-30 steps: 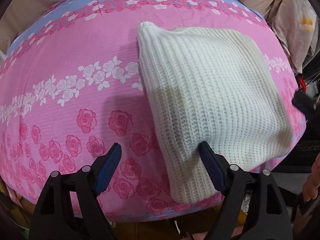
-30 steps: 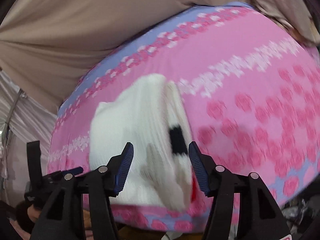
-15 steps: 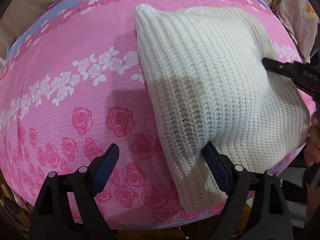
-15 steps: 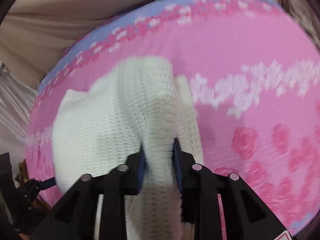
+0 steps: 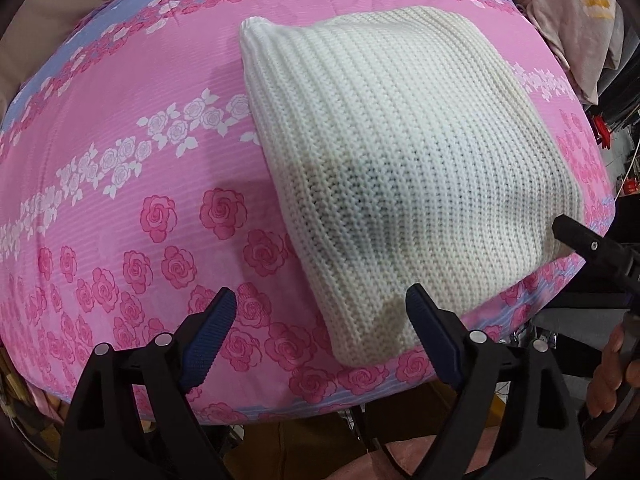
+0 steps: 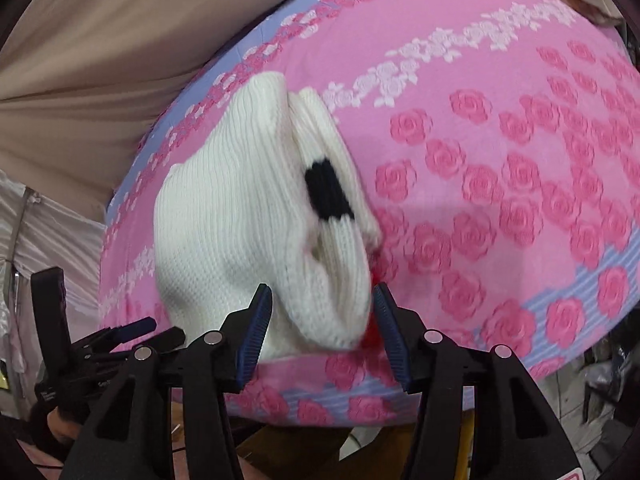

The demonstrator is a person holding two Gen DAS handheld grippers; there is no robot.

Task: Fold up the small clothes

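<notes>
Left wrist view: the left gripper (image 5: 320, 312) points steeply down over a pink rose-print bedsheet (image 5: 120, 160), its blue-padded jaws spread wide and gripping nothing.
Garment: a folded white knit sweater (image 5: 400, 168) lies flat on the sheet, ahead of the left gripper and off to its right; its near corner reaches down just beside the right-hand finger (image 5: 430, 330), and whether the two touch cannot be told.
Between the left jaws: only rose-print sheet and the sweater's near edge.
Right gripper seen from the left: a black part of the right gripper (image 5: 596, 250) enters at the right edge, by the sweater's right corner, with the person's fingers showing below it.
Right wrist view: the right gripper (image 6: 322, 332) tilts down at the same sweater (image 6: 224, 216); its jaws have just been opening and now stand apart, released.
Between the right jaws: the sweater's folded near end sits in the gap, with the pads not pressing it.
Sweater detail: a black patch (image 6: 328, 192) shows on the rolled layers on the right side of the fold, and a bit of red peeks out by the right-hand pad.
Containers: no box, basket or drawer in either view; the sweater rests directly on the sheet.
Surroundings: beige fabric (image 6: 100, 40) lies beyond the far edge of the sheet.
</notes>
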